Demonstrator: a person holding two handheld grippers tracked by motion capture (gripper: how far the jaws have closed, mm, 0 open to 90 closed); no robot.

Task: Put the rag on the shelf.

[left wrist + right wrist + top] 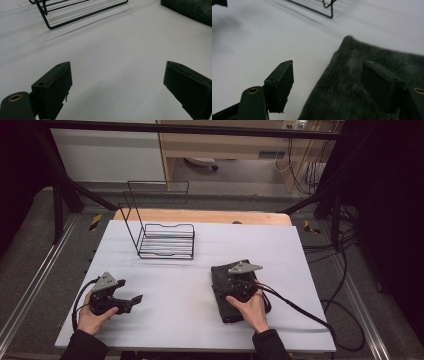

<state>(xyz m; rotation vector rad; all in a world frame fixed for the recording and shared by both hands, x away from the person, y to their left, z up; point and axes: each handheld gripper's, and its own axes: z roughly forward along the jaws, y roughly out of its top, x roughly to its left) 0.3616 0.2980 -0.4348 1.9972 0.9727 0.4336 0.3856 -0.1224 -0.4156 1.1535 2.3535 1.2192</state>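
A dark fuzzy folded cloth [220, 275] lies flat on the white table [180, 270], right of centre. My right gripper [239, 272] hovers over its near half, held in a hand from below. In the right gripper view the jaws of that gripper [329, 82] stand open: one jaw is over bare table, the other over the cloth [352, 105], whose left edge runs between them, and no pad presses on it. My left gripper [132, 303] rests low at the near left, pointing right. Its jaws [125, 85] are wide open over bare table.
A black wire rack [165, 240] with a tall back frame stands at the far middle of the table; its base wires show as the rack [75, 15] and the rack [322, 7]. Cables trail off the right side. A wooden board edges the table's far side.
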